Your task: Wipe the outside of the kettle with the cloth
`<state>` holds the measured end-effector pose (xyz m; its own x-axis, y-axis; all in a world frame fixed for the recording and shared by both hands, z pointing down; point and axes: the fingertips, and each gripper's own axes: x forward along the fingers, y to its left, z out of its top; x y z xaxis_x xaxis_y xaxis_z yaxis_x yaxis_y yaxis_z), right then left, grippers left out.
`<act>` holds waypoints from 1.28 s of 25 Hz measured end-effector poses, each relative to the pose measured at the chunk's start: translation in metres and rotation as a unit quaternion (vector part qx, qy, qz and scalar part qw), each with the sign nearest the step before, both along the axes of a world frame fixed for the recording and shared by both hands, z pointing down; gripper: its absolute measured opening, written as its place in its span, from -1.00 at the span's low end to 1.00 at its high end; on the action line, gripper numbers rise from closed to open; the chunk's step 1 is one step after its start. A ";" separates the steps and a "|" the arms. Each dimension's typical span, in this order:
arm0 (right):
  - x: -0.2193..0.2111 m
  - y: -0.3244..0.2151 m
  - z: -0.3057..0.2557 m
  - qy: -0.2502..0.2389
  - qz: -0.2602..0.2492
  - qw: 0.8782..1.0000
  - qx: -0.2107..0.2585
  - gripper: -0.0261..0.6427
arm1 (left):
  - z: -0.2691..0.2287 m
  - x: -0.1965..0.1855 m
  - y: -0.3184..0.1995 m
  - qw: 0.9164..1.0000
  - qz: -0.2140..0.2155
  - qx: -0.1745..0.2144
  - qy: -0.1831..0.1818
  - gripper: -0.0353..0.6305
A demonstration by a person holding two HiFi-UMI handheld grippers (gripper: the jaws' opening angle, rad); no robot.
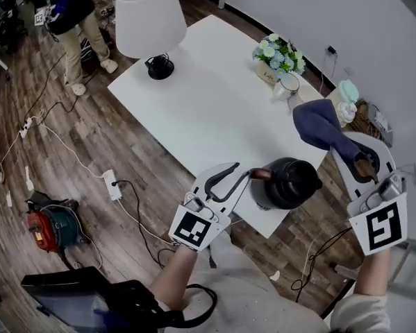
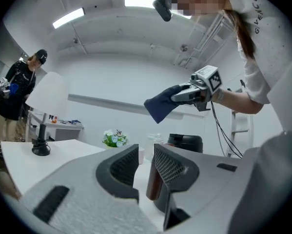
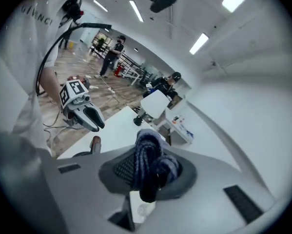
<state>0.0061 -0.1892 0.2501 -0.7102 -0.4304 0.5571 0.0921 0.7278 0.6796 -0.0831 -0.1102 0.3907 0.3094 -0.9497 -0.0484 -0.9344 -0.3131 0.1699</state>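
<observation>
Lettering: "GIVENCH…" runs up the operator's white shirt (image 2: 255, 38) and is cut off at the frame edge. The only other printing is the black-and-white square markers on the gripper cubes.

One round black kettle with a brown handle (image 1: 291, 182) stands at the near edge of the white rectangular table (image 1: 208, 96), lid on, handle pointing left.

One dark blue cloth (image 1: 321, 125), bunched, is held up over the table's right end, above and right of the kettle and apart from it.

Two grippers:
- Left gripper (image 1: 242, 170): jaws spread, nothing pinched, tips just beside the kettle handle.
- Right gripper (image 1: 357, 157): jaws pressed on the cloth.

Far side of the table: one white-shaded lamp on a black base (image 1: 150, 19), one pot of pale flowers (image 1: 280, 55), one white mug (image 1: 288, 85).
</observation>
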 end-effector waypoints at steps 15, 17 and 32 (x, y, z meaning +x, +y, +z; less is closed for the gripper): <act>0.010 0.128 0.165 -0.028 0.181 0.982 0.051 -0.74 | 0.009 0.046 0.018 0.995 0.091 0.010 -0.050 -0.58; 0.009 0.134 0.181 -0.027 0.179 0.982 0.050 -0.74 | 0.015 0.046 0.021 0.995 0.092 0.005 -0.047 -0.58; 0.020 0.153 0.296 0.000 0.191 0.977 -0.091 -0.74 | 0.062 0.033 0.042 0.992 0.086 -0.040 -0.084 -0.58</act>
<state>0.0261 -0.0362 0.5457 -0.5165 -0.5573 0.6501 -0.2097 0.8184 0.5350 -0.0502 -0.0677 0.4529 0.4653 -0.8805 0.0905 -0.8852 -0.4630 0.0461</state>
